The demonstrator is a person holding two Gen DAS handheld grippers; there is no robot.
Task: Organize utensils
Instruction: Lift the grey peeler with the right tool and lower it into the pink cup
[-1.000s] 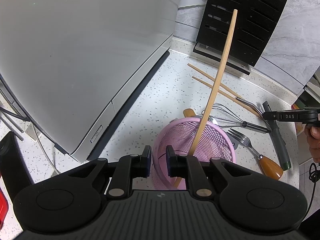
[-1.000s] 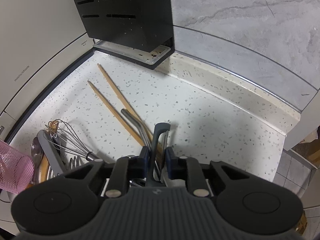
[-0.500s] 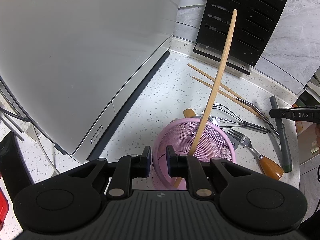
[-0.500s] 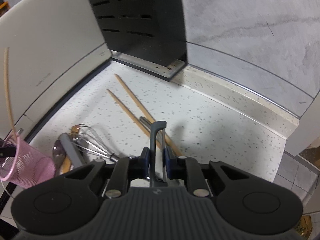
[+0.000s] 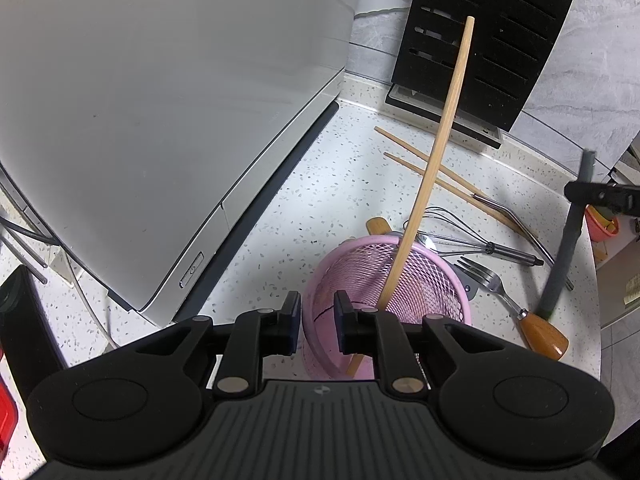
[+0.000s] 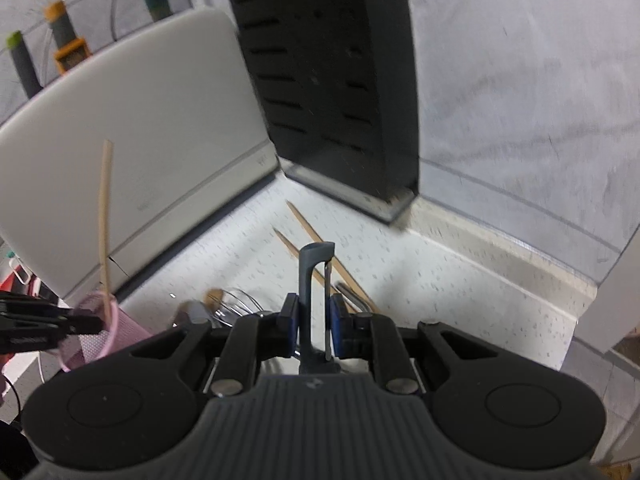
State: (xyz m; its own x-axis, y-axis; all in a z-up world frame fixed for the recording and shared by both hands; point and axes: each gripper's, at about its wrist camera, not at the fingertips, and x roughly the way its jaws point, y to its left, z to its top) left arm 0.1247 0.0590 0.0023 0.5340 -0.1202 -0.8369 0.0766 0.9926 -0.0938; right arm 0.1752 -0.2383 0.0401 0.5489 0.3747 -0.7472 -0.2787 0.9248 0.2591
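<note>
Lifted clear of the counter since a second ago, the grey peeler (image 6: 311, 300) is now hanging tilted in the air, clenched between the right gripper (image 6: 313, 322) fingers. At far left, the left gripper (image 5: 316, 320) is clamping the rim of the pink mesh basket (image 5: 424, 280), its base cut off behind the fingers. One long wooden chopstick (image 5: 436, 148) is leaning out of it. Further right, a whisk (image 5: 472, 240), a fork (image 5: 500, 292) and two chopsticks (image 5: 420, 160) are lying on the speckled counter (image 5: 320, 184). Motion blur is smearing the right view, so the peeler's blade is probably facing right.
</note>
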